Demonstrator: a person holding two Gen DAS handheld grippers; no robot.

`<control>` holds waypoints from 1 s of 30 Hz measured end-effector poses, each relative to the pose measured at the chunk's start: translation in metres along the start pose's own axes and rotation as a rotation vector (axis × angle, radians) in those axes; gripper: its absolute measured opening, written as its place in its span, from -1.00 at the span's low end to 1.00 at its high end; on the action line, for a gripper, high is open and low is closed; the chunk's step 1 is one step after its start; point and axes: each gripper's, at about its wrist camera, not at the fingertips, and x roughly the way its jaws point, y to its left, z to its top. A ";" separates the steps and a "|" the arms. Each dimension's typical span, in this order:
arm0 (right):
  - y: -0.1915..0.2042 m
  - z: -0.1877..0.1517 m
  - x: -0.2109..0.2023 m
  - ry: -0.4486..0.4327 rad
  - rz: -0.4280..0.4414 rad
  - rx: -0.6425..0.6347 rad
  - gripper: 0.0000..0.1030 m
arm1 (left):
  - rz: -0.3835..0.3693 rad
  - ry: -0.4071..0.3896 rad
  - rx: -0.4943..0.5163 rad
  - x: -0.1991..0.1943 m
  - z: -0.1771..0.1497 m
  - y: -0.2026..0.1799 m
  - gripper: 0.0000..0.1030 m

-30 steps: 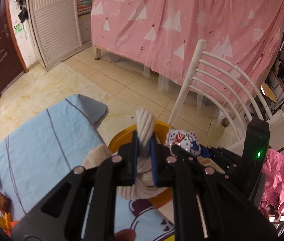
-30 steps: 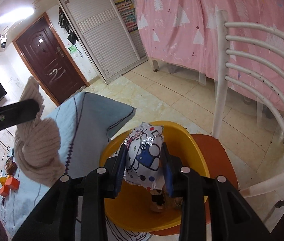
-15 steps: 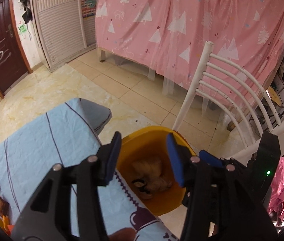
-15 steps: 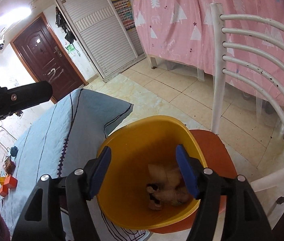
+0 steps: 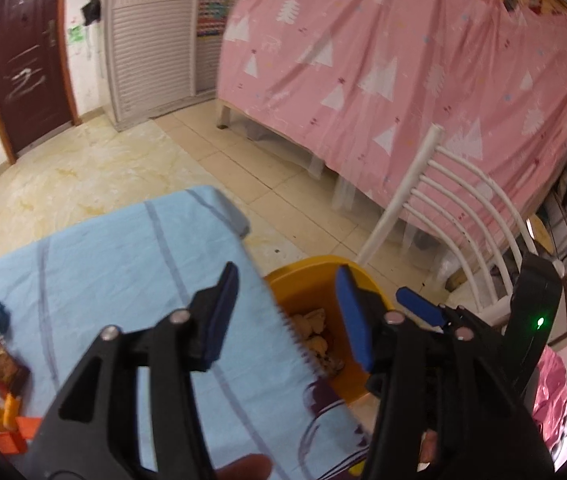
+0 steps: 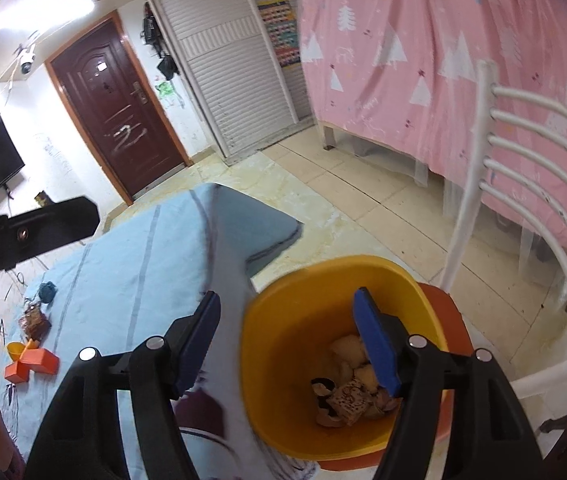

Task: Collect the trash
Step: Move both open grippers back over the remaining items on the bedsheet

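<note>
Opening further, your left gripper [image 5: 283, 312] is empty, and your right gripper [image 6: 287, 336] hangs released too; both pieces you held a second ago now lie in the yellow bin [image 6: 283, 320]. Far left on the blue tablecloth [image 6: 123, 272], a wrapper [image 6: 33, 322] waits.

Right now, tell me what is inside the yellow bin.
The yellow bin holds a heap of crumpled trash at its bottom: pale lumps, brownish scraps and one patterned piece. The right gripper finger covers part of the heap, and whatever lies beneath it cannot be seen.
</note>
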 end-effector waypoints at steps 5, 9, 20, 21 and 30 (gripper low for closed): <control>0.037 0.005 0.001 -0.002 0.033 -0.064 0.27 | 0.050 -0.039 -0.040 -0.032 -0.005 0.034 0.04; 0.067 0.007 0.007 0.009 0.066 -0.111 0.28 | 0.076 -0.064 -0.072 -0.055 -0.010 0.060 0.04; 0.146 -0.002 0.020 0.043 0.136 -0.222 0.30 | 0.170 -0.096 -0.131 -0.094 -0.028 0.125 0.06; 0.152 -0.002 0.022 0.046 0.142 -0.231 0.30 | 0.184 -0.096 -0.141 -0.096 -0.030 0.134 0.08; 0.212 -0.011 0.037 0.084 0.205 -0.323 0.30 | 0.324 -0.077 -0.212 -0.107 -0.042 0.207 0.13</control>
